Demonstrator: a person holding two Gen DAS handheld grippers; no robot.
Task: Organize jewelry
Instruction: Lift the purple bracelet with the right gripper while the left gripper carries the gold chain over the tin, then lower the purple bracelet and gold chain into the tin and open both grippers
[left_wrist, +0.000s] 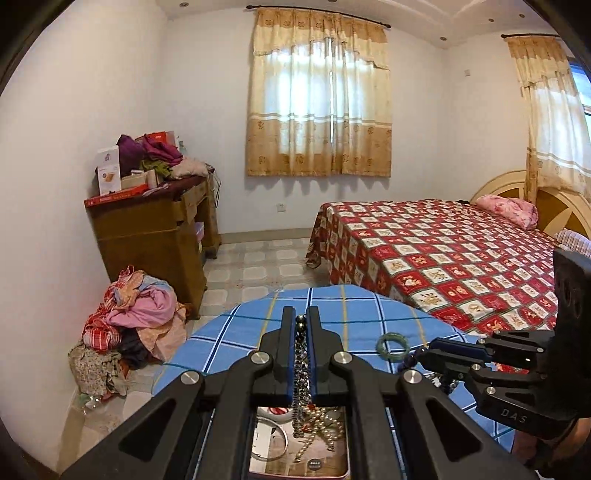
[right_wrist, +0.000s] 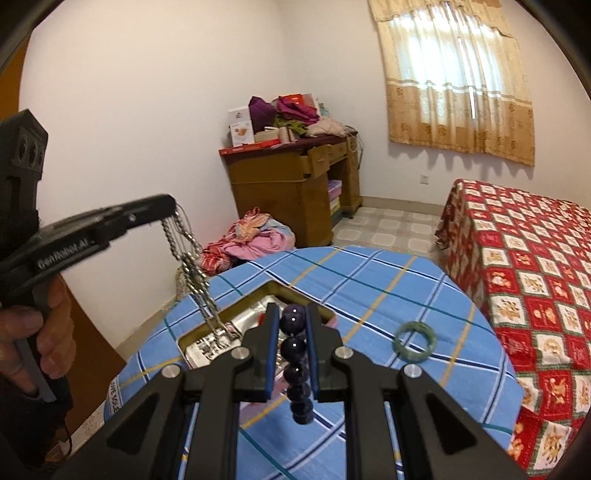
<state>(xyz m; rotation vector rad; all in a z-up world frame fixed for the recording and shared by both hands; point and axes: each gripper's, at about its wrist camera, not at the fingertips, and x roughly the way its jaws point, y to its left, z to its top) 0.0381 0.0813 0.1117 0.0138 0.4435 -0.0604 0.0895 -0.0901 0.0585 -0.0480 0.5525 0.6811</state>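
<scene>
My left gripper (left_wrist: 302, 321) is shut on a silver chain necklace (left_wrist: 300, 373) that hangs down into an open metal tin (left_wrist: 334, 469) holding pearls and other pieces. In the right wrist view the left gripper (right_wrist: 168, 206) holds the chain (right_wrist: 192, 266) above the tin (right_wrist: 255, 314). My right gripper (right_wrist: 293, 314) is shut on a dark purple bead bracelet (right_wrist: 297, 369), held above the blue checked tablecloth (right_wrist: 369, 288). The right gripper also shows in the left wrist view (left_wrist: 424, 354). A green jade bangle (right_wrist: 415, 340) lies on the cloth to the right; it also shows in the left wrist view (left_wrist: 393, 346).
A bed with a red patterned cover (right_wrist: 535, 277) stands close to the table on the right. A wooden cabinet (left_wrist: 159, 236) piled with clothes stands by the far wall. A heap of clothes (left_wrist: 129, 325) lies on the tiled floor.
</scene>
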